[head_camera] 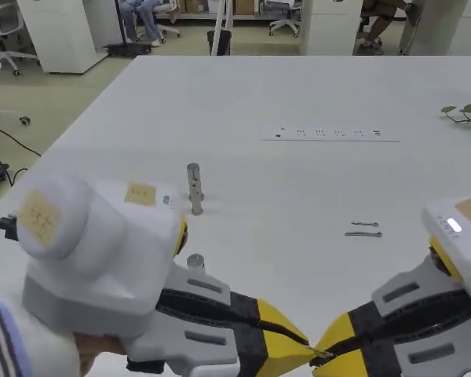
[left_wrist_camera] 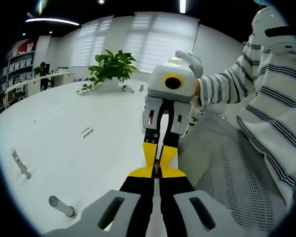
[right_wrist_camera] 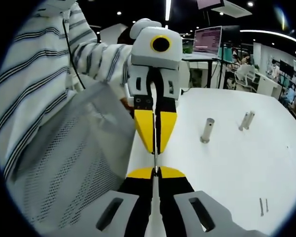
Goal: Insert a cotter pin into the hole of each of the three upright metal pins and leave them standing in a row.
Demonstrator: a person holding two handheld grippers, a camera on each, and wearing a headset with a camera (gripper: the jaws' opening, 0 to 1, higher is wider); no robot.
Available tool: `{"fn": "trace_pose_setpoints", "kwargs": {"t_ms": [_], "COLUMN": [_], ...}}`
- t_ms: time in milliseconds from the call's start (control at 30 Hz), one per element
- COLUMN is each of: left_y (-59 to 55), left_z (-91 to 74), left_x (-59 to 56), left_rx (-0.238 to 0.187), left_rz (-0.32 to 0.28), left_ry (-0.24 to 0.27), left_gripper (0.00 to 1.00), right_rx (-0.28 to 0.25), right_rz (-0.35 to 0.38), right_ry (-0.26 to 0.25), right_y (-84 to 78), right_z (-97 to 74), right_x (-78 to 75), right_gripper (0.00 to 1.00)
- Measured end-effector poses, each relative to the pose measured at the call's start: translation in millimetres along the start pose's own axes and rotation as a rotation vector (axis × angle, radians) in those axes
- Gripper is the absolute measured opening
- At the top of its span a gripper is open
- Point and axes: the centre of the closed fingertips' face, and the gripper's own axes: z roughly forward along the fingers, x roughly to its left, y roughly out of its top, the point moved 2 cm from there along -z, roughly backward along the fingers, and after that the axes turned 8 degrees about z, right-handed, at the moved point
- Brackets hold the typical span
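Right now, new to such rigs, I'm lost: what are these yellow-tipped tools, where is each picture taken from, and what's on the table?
No robot: a person holds a two-jaw gripper in each hand. The head view looks down from a headset; the other two cameras ride on the grippers. The left gripper and right gripper meet tip to tip, both shut; anything pinched there is too small to tell. On the white table stand a far metal pin and a near metal pin; two cotter pins lie nearby, a power strip farther back.
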Motion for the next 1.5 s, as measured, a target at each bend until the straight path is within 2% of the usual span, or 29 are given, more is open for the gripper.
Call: {"fn": "trace_pose_setpoints", "kwargs": {"t_ms": [100,300,433,567,667,733,833,900,1000,1033,1133,1200,1333,1400,1500], "left_y": [-7.4,-10.4,-11.0,-11.5,-13.3,-16.8,-19.9,-21.8,-23.9,-24.8,-29.7,-34.1,-46.0,-51.6,-64.1], "left_z": [1.3,2.6,1.7,-0.8,-6.5,-15.9,-28.1,-38.4,-50.0,-55.0,-63.7,-67.1,-70.8,-71.2,-66.8], "left_x": [-0.4,-0.3,1.2,3.0,10.3,20.2,33.3,47.3,62.0,70.0,84.2,90.8,103.7,107.6,110.3], "left_rx": [0.033,0.056,0.047,0.037,0.037,0.041,0.043,0.046,0.041,0.036,0.038,0.047,0.06,0.063,0.083], "left_rz": [0.014,0.03,0.015,0.025,0.033,0.022,0.028,0.047,0.052,0.05,0.054,0.062,0.043,0.029,0.007], "left_ry": [-0.016,-0.029,-0.02,-0.004,0.036,0.079,0.14,0.208,0.283,0.329,0.402,0.431,0.493,0.51,0.505], "left_gripper": [0.01,0.01,0.01,0.01,0.07,0.09,0.11,0.14,0.16,0.17,0.22,0.24,0.27,0.31,0.33], "right_rx": [0.014,0.048,0.048,0.035,0.031,0.033,0.07,0.084,0.086,0.086,0.085,0.095,0.085,0.087,0.099], "right_rz": [-0.012,-0.022,-0.028,-0.027,-0.025,-0.028,-0.026,-0.03,-0.011,-0.009,0.019,0.051,0.075,0.092,0.125], "right_ry": [0.011,0.019,0.006,-0.006,-0.023,-0.041,-0.083,-0.102,-0.135,-0.139,-0.183,-0.213,-0.236,-0.253,-0.275], "right_y": [-0.2,-2.7,-2.3,-0.9,1.4,2.9,0.0,-2.0,-2.0,-1.8,0.0,-1.1,0.0,0.2,0.2], "right_z": [0.7,2.2,2.3,3.8,6.2,7.8,9.3,11.3,13.9,14.3,16.7,17.7,20.3,21.9,25.2], "right_x": [1.6,1.7,-0.7,-4.8,-10.1,-16.3,-25.3,-29.9,-37.2,-38.1,-47.8,-54.4,-62.0,-66.5,-73.9], "right_gripper": [0.04,0.04,0.03,0.03,0.03,0.03,0.03,0.03,0.03,0.03,0.03,0.03,0.03,0.03,0.03]}}
